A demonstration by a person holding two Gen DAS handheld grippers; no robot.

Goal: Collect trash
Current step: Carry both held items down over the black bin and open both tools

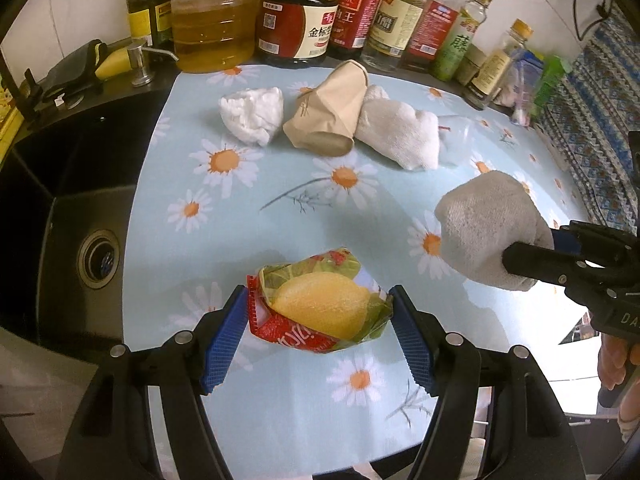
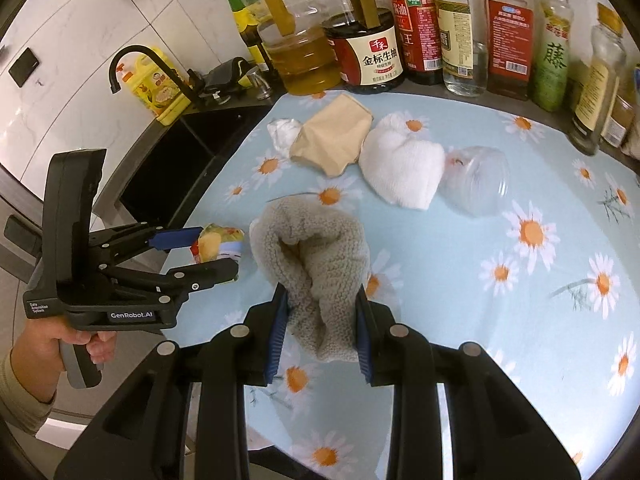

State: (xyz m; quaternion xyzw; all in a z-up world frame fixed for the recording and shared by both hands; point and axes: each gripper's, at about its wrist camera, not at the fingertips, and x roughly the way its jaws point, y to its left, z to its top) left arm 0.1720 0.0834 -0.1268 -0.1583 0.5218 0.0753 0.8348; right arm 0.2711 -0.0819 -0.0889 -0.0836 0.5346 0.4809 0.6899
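Observation:
A crumpled red and green snack wrapper with a yellow picture lies on the daisy tablecloth. My left gripper is open, its blue pads on either side of the wrapper, not pressing it. My right gripper is shut on a grey cloth and holds it up; the cloth also shows in the left wrist view. Further back lie a white crumpled tissue, a crushed brown paper cup, a white towel and a clear plastic cup.
Oil and sauce bottles line the back of the counter. A black sink with a drain lies left of the cloth, with a black tap. A patterned blue fabric is at the right.

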